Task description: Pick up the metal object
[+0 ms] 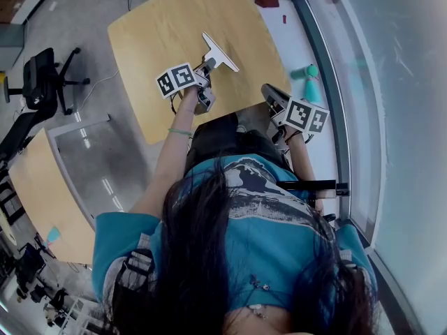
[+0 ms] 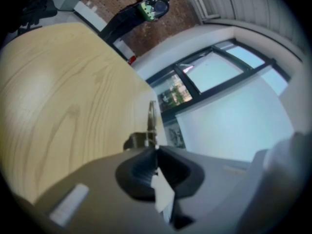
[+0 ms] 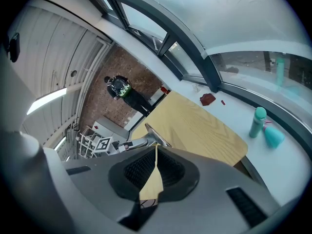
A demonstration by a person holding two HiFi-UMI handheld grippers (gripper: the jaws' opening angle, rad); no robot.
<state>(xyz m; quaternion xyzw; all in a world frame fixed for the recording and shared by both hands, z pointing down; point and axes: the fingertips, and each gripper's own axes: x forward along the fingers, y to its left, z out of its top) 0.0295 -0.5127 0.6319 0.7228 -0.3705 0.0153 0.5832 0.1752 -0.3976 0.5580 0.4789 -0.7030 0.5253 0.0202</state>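
Overhead, the left claw (image 1: 207,65) pinches the metal object (image 1: 220,52), which looks like a flat plate over the table (image 1: 157,33). The left gripper view shows only its thin edge between the clamped jaws. Only the right gripper view shows the right claw (image 3: 156,147) pressed together with nothing in it.

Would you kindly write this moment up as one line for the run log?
left gripper: jaws shut on metal object | right gripper: jaws shut, empty | metal object held over wooden table
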